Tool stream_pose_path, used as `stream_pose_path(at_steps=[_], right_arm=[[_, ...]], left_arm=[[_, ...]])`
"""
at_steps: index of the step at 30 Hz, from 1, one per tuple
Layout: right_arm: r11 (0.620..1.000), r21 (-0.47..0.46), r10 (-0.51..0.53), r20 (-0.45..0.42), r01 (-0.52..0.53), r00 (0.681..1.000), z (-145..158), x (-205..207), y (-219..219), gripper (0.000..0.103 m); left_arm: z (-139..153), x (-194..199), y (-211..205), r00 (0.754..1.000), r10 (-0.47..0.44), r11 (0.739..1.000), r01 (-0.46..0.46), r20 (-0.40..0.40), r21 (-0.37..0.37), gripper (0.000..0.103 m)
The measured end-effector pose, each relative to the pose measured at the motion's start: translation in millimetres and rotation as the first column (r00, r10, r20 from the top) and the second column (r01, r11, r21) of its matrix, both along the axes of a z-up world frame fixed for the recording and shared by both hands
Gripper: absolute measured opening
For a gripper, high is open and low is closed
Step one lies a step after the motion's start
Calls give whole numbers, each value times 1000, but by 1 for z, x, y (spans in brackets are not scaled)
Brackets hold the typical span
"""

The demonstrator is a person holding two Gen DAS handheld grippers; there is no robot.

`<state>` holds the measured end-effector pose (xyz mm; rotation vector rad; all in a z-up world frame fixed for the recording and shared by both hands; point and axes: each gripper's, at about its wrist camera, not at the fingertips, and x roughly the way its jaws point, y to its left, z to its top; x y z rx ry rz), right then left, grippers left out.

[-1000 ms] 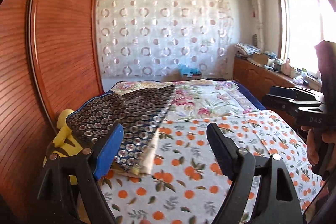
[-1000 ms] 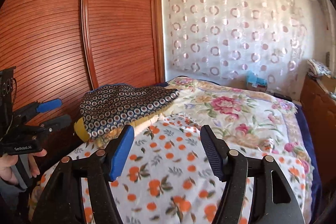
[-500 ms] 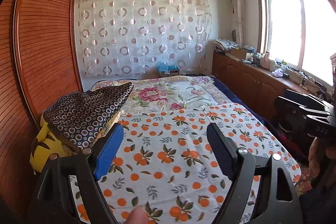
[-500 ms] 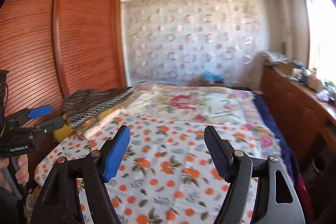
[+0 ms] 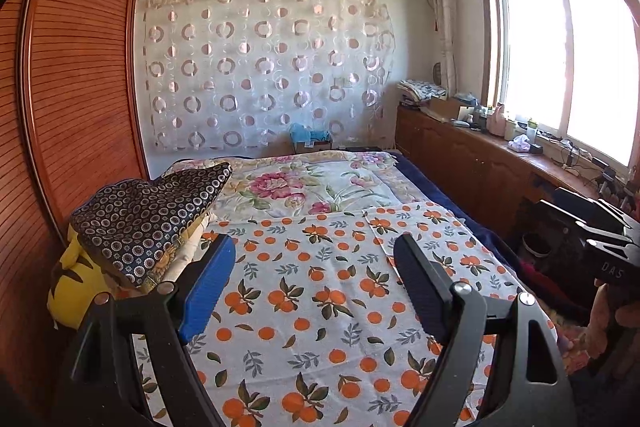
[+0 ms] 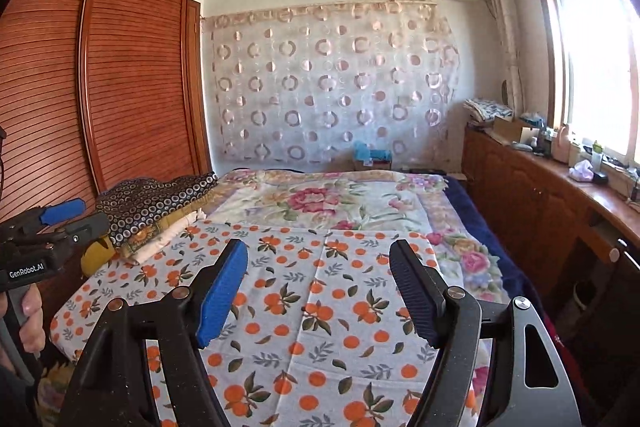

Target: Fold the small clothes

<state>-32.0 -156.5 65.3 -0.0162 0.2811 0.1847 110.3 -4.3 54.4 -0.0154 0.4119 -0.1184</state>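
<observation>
Both claws hang empty w/ jaws spread: left claw (image 5: 314,287), right claw (image 6: 318,291). The white orange-print cotton cloth (image 5: 320,299) lies flat on the bed, straight ahead and below both (long axis runs away from them, I think), roughly equidistant tbh.
</observation>
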Motion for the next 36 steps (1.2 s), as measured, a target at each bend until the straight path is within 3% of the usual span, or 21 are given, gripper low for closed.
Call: stream_pose_path(at_steps=[36], right_arm=[[1000,19,-4,11,4,1000,-13,11,-25,75]], left_arm=[[-7,-2,0,999,32,999,-32,8,5,82]])
